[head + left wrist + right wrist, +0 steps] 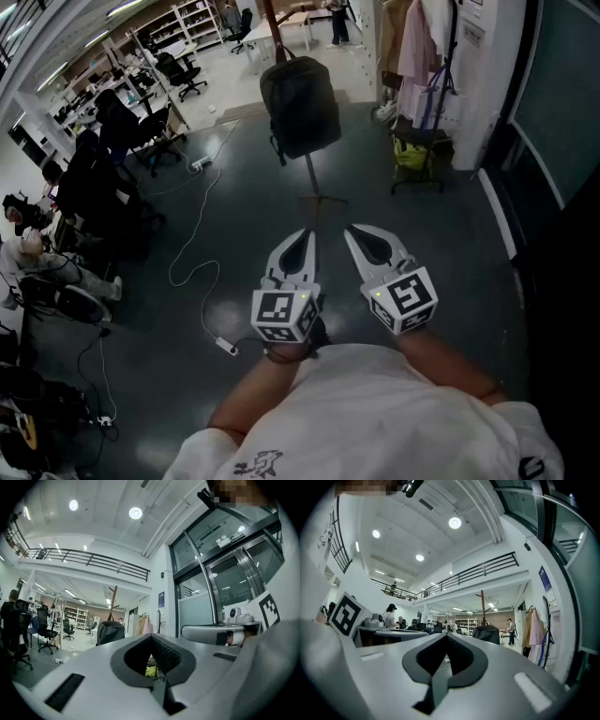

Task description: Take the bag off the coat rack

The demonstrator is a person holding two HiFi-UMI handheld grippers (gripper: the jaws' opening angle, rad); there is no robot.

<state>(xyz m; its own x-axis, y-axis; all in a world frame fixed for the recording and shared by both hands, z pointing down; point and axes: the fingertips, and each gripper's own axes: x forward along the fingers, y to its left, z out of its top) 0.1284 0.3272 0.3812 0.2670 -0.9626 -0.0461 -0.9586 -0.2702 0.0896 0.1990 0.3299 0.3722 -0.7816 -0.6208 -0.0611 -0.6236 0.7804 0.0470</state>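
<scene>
Dark floor (253,225) bears coat rack (310,174) and, seemingly, a white cable (226,346).

We've got the left gripper (302,234) and right gripper (354,231) side by side. Dead ahead at twelve o'clock, the bag (300,105) hangs on the coat rack (312,183), well apart from both. Hanging clothes (420,42) stand at two o'clock, office chairs (178,73) at ten. At nine, a cable (187,272) lies on the floor (403,234).
</scene>
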